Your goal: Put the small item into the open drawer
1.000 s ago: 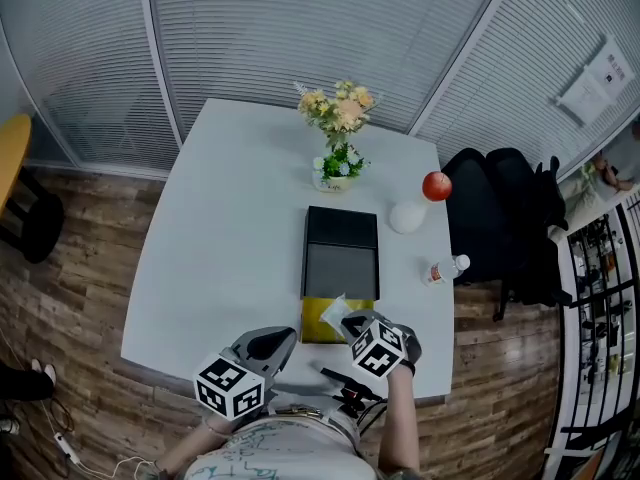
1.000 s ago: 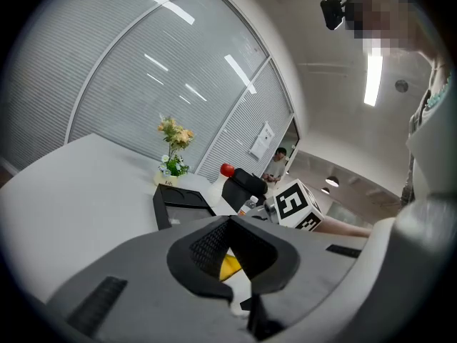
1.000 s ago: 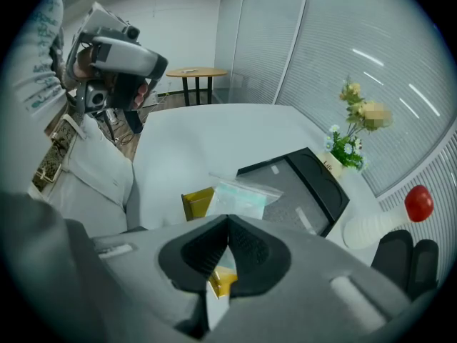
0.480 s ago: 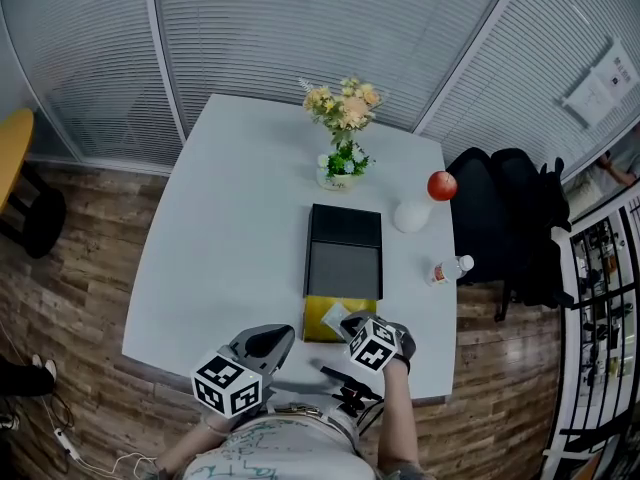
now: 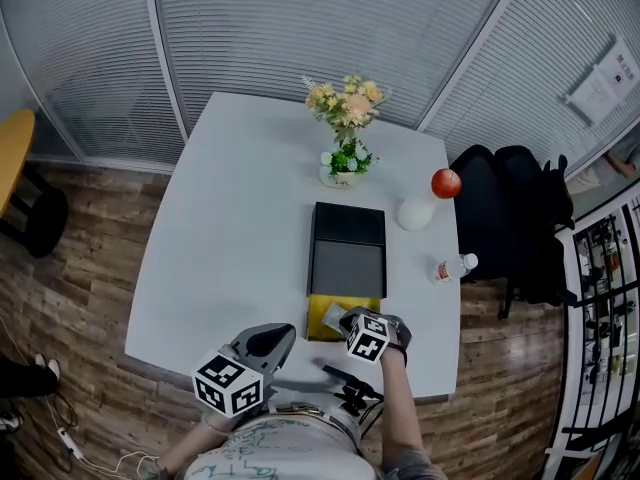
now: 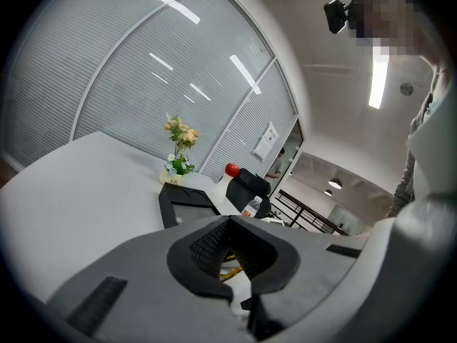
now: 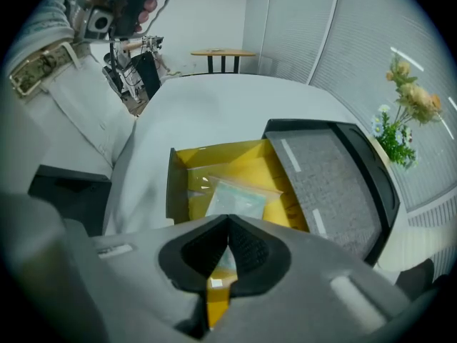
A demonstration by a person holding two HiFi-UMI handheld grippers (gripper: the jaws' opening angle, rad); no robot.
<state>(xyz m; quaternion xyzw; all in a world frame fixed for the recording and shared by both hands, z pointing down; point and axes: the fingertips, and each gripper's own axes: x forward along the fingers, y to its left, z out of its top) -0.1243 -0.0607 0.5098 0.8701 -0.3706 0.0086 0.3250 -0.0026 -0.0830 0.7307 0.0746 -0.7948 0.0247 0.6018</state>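
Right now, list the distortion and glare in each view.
Head view: fisheye bends the table edges and blinds. Left gripper view: ceiling light glares, streaks mirrored on the glass wall. Right gripper view: glints on the plastic bag at the yellow drawer.

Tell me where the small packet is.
In the right gripper view, the small packet hangs from the shut right tool, over the open yellow drawer.

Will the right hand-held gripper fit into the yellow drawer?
Probably yes: the drawer is open, nothing covers it, and the right hand-held gripper, holding the small bag, hangs above it.
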